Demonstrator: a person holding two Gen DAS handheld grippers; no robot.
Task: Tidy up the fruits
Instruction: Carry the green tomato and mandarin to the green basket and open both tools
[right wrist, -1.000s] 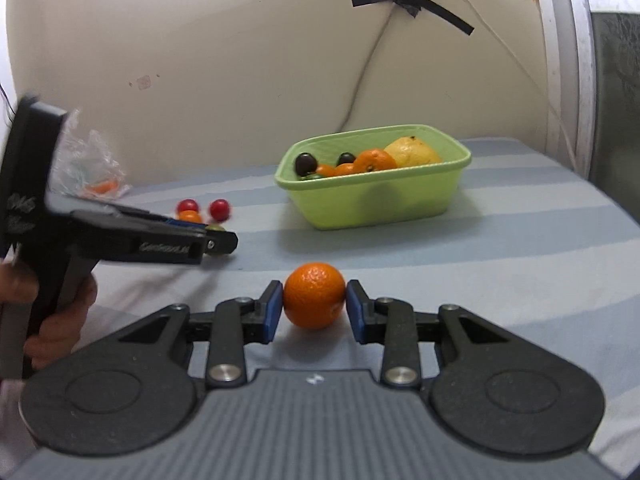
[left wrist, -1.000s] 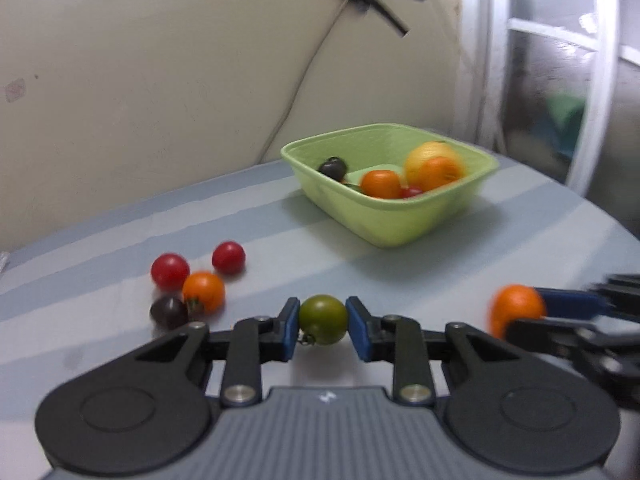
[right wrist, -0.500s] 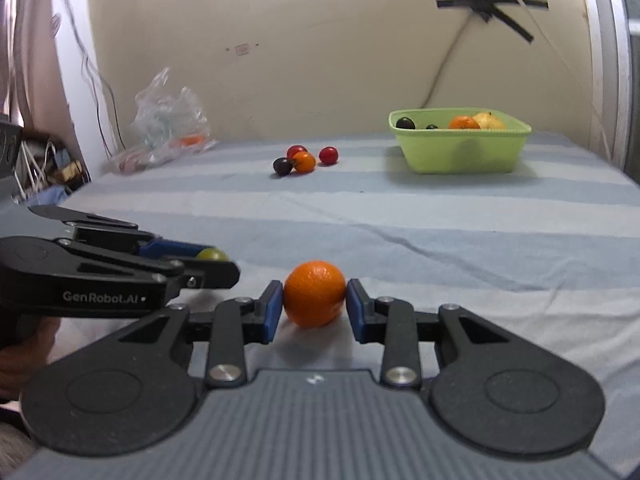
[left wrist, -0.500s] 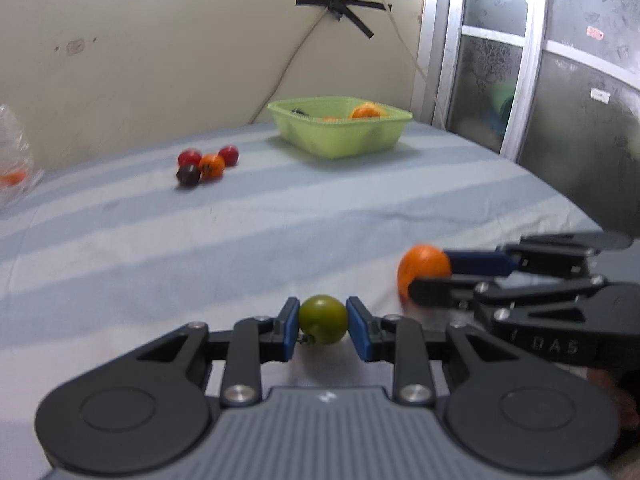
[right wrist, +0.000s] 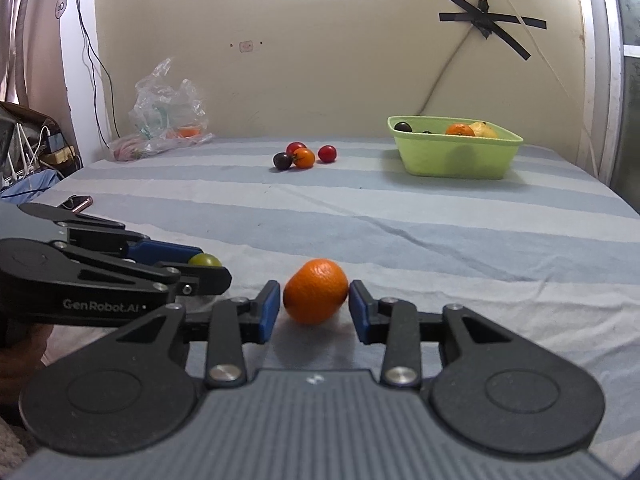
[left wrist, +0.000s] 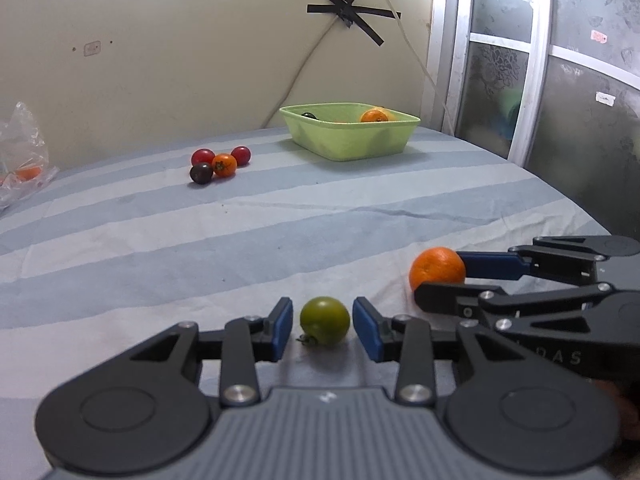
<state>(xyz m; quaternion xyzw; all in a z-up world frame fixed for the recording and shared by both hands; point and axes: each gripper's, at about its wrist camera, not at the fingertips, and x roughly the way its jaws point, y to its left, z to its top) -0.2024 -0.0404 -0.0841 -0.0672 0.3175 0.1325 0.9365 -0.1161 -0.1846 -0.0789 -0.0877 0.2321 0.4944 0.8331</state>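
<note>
A green tomato lies on the striped cloth between the blue pads of my left gripper. Its jaws are opening, with a gap on each side of the tomato. An orange rests on the cloth inside my right gripper. Those jaws are also opening: the left pad is clear of the orange, the right pad is at its skin. The two grippers sit side by side, the right gripper to the right of the left gripper. Far off stands the green basket with fruit in it.
Several small tomatoes cluster left of the basket. A plastic bag lies at the back left, and a phone at the left edge. A window frame borders the right side. A hand holds the left gripper.
Both grippers drew back from near the basket to the near end of the cloth. Since then their pads have parted from the green tomato and the orange, which now lie on the cloth.
</note>
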